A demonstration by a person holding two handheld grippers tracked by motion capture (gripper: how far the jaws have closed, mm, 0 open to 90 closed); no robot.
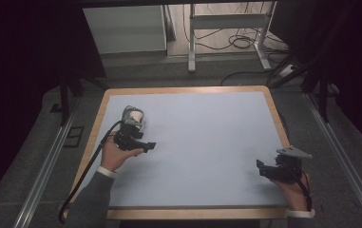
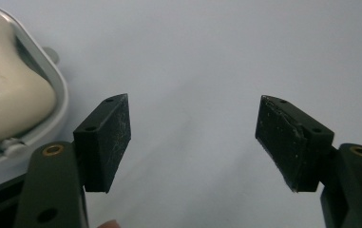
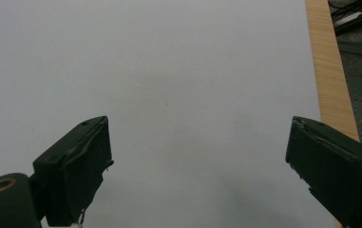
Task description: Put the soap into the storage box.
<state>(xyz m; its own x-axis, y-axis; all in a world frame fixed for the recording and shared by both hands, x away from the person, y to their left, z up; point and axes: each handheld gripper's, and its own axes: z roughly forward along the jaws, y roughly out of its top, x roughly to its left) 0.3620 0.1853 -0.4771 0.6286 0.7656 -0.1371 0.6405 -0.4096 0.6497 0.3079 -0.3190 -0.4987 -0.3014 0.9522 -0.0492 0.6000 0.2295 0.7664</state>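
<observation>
A cream bar of soap (image 2: 7,90) lies in a silver metal dish (image 2: 59,92); in the high view the dish (image 1: 135,115) sits at the mat's far left. My left gripper (image 1: 149,146) is just in front of the dish, pointing right. In the left gripper view it (image 2: 193,142) is open, with only bare mat between the jaws and the dish off to their left. My right gripper (image 1: 260,167) rests near the mat's right front corner. Its jaws (image 3: 197,166) are spread wide over bare mat.
A pale blue mat (image 1: 202,142) covers the table, framed by a wooden border (image 3: 330,80). Beyond the far edge are metal desk legs (image 1: 191,42) and floor cables (image 1: 240,40). Metal rails (image 1: 45,166) run along both sides.
</observation>
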